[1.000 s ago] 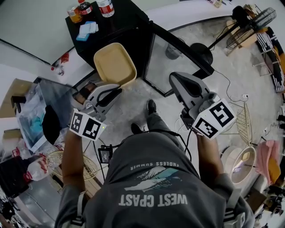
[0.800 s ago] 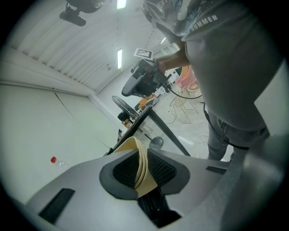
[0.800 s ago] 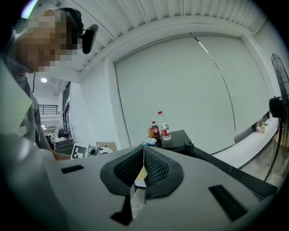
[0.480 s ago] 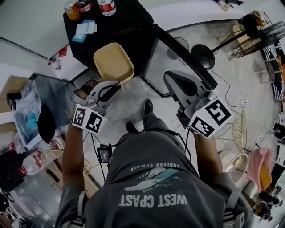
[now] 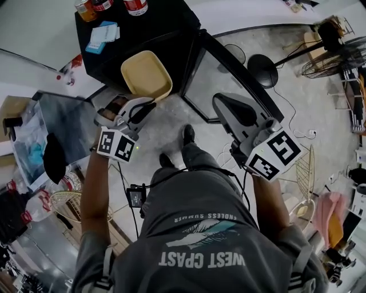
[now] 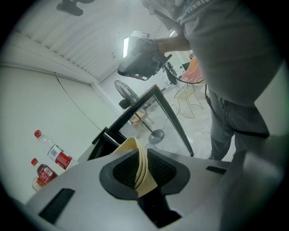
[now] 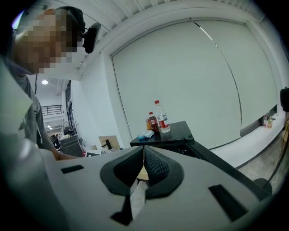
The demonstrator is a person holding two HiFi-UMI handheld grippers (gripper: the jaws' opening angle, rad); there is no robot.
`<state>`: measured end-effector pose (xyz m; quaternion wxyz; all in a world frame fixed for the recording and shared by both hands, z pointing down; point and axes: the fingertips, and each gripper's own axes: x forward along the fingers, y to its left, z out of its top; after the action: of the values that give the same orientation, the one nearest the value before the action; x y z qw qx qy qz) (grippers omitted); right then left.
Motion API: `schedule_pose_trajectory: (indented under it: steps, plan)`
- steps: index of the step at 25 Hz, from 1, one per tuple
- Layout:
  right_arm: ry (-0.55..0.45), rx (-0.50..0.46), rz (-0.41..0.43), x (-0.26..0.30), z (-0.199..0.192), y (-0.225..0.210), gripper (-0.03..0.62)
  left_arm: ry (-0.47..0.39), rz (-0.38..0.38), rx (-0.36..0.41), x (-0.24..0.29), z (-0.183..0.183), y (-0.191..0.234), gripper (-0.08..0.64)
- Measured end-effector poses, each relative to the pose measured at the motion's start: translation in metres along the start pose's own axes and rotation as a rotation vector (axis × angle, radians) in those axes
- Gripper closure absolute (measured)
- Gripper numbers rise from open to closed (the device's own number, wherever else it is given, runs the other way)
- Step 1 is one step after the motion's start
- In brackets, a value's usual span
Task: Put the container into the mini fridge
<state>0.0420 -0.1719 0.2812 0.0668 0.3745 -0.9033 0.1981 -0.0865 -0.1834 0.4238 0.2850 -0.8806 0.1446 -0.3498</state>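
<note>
Concrete floor [image 5: 171,123] filled the head view, with the black mini fridge [image 5: 146,31] at the top and its glass door [image 5: 220,77] swung open. I saw bottles [image 5: 136,6] and a blue packet [image 5: 103,35] on the fridge top. My left gripper [image 5: 150,105] pinched the beige container [image 5: 146,74] by its rim, both pads clamped on the thin edge. It held the container at the fridge's open front, just beside the door; I could not tell whether it was inside the opening. My right gripper [image 5: 219,98] hovered near the door's lower edge, its fingers pressed together with nothing gripped. A fan [image 5: 337,54] stood well apart at right.
</note>
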Motion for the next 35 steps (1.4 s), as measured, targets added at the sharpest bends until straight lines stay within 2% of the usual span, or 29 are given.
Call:
schedule_pose_trajectory:
  steps: [6, 15, 23, 30, 35]
  plan:
    - [0.033, 0.015, -0.007, 0.001, -0.013, -0.009, 0.563, 0.013, 0.008, -0.023, 0.021, -0.019, -0.001, 0.489]
    - [0.093, 0.03, -0.007, 0.01, -0.035, -0.018, 0.563, 0.053, 0.032, -0.008, 0.053, -0.062, 0.005, 0.489]
    - [0.135, 0.039, -0.013, 0.01, -0.048, -0.028, 0.563, 0.073, 0.069, -0.043, 0.071, -0.085, 0.019, 0.489]
    - [0.165, 0.061, -0.01, 0.013, -0.064, -0.036, 0.563, 0.073, 0.094, -0.077, 0.081, -0.096, 0.027, 0.489]
    - [0.176, 0.075, -0.005, 0.013, -0.071, -0.04, 0.563, 0.07, 0.105, -0.064, 0.088, -0.089, 0.028, 0.489]
